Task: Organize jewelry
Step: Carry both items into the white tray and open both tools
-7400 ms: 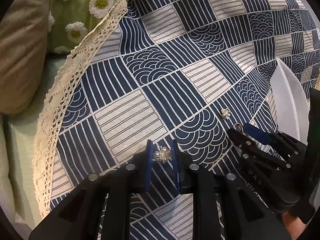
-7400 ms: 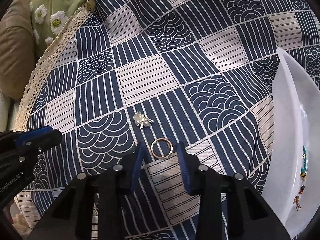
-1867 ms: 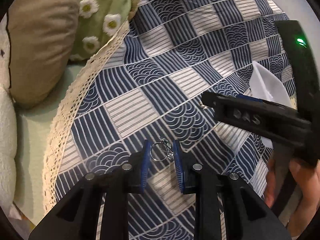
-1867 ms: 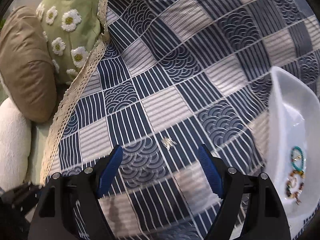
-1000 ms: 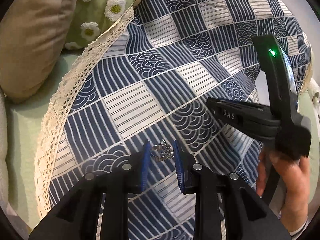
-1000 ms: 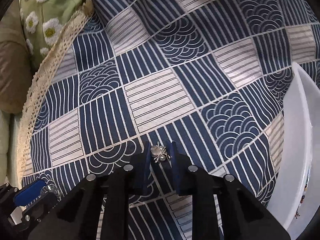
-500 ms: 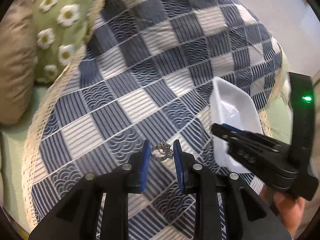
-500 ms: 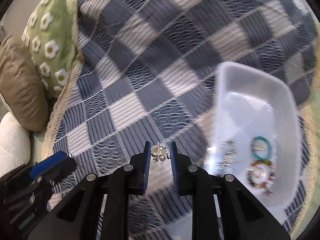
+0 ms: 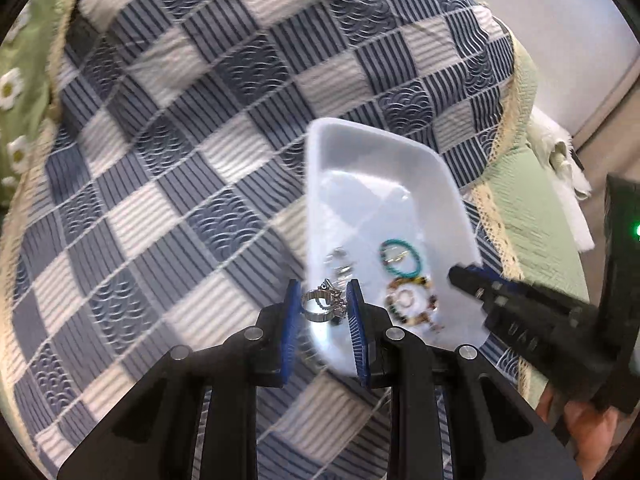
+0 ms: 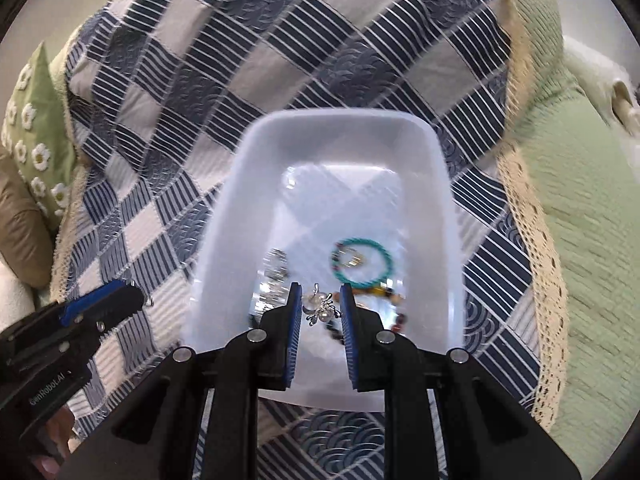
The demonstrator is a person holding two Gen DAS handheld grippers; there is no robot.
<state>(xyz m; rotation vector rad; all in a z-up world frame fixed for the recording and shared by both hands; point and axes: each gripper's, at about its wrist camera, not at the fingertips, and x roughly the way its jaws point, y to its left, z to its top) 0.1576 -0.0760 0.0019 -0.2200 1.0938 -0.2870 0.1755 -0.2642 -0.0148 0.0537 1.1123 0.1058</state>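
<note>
My left gripper [image 9: 323, 304] is shut on a silver ring with a small ornament [image 9: 320, 307], held over the near left rim of the white tray [image 9: 440, 168]. My right gripper [image 10: 319, 309] is shut on a silver pearl brooch [image 10: 322, 309], hanging above the inside of the white tray [image 10: 344, 120]. In the tray lie a turquoise bead bracelet [image 10: 362, 266], a multicoloured bead bracelet [image 9: 410, 304] and a silvery piece [image 9: 340, 262]. The right gripper's black body [image 9: 532, 328] shows at the right of the left wrist view; the left gripper's blue-tipped finger [image 10: 100, 304] shows at the left of the right wrist view.
The tray rests on a navy and white patchwork cloth [image 9: 180, 160] with a cream lace border [image 10: 532, 260]. Light green bedding [image 10: 592, 200] lies to the right. A green daisy cushion [image 10: 36, 152] and a brown cushion [image 10: 20, 232] sit far left.
Both grippers have travelled right and upward from over the cloth to the tray, each still holding its piece. The tray has come into full view under them.
</note>
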